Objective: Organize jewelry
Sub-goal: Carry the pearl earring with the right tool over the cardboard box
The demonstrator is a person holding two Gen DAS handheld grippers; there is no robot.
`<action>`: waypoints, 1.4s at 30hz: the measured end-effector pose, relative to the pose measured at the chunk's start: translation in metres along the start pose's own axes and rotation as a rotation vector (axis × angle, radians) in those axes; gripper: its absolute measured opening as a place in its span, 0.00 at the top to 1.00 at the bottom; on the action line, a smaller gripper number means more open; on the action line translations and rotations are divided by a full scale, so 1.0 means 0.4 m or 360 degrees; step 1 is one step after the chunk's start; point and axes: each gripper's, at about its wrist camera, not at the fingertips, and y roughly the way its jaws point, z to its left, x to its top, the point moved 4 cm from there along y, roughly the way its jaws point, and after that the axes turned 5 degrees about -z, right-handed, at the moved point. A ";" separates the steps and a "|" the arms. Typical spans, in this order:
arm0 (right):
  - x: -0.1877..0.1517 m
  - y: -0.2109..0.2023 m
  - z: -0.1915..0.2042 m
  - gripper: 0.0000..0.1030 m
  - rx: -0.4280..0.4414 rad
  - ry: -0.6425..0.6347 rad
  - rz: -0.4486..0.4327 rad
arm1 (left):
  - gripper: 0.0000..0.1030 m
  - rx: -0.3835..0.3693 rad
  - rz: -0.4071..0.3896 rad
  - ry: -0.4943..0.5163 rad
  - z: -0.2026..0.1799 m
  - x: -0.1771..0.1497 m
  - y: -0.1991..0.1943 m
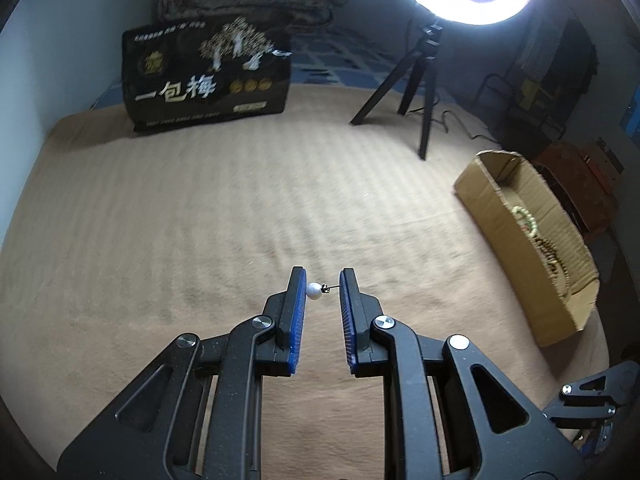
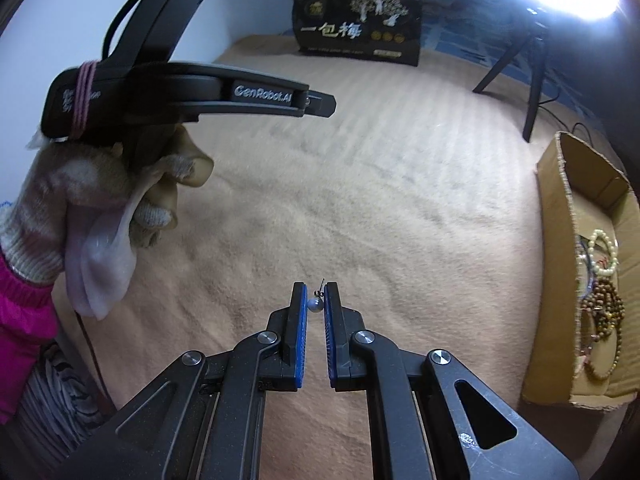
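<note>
Apparently, a pearl stud earring [image 1: 314, 291] is pinched crosswise by the left gripper [image 1: 323, 282], and another pearl earring [image 2: 315, 305] by the right gripper [image 2: 316, 296]. The cardboard box [image 2: 554, 240] of beaded bracelets [image 2: 604, 292] is seen at right, nearer the right gripper.

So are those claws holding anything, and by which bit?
Each holds a pearl earring: the left claw spans pearl and post end; the right claw pinches the pearl.
</note>
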 end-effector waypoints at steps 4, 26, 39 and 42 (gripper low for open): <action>0.010 -0.042 -0.023 0.94 -0.0025 0.0025 -0.0049 | 0.85 -0.0030 -0.0024 0.0012 -0.036 0.013 -0.014; 0.092 -0.203 -0.307 0.94 -0.0178 0.0349 -0.0284 | 0.85 -0.0173 -0.0127 0.0077 -0.236 0.086 -0.048; 0.114 -0.254 -0.500 0.94 -0.0316 0.0545 -0.0365 | 0.85 -0.0266 -0.0138 0.0101 -0.365 0.142 -0.007; 0.118 -0.252 -0.532 0.94 -0.0332 0.0568 -0.0363 | 0.85 -0.0282 -0.0129 0.0131 -0.402 0.150 0.014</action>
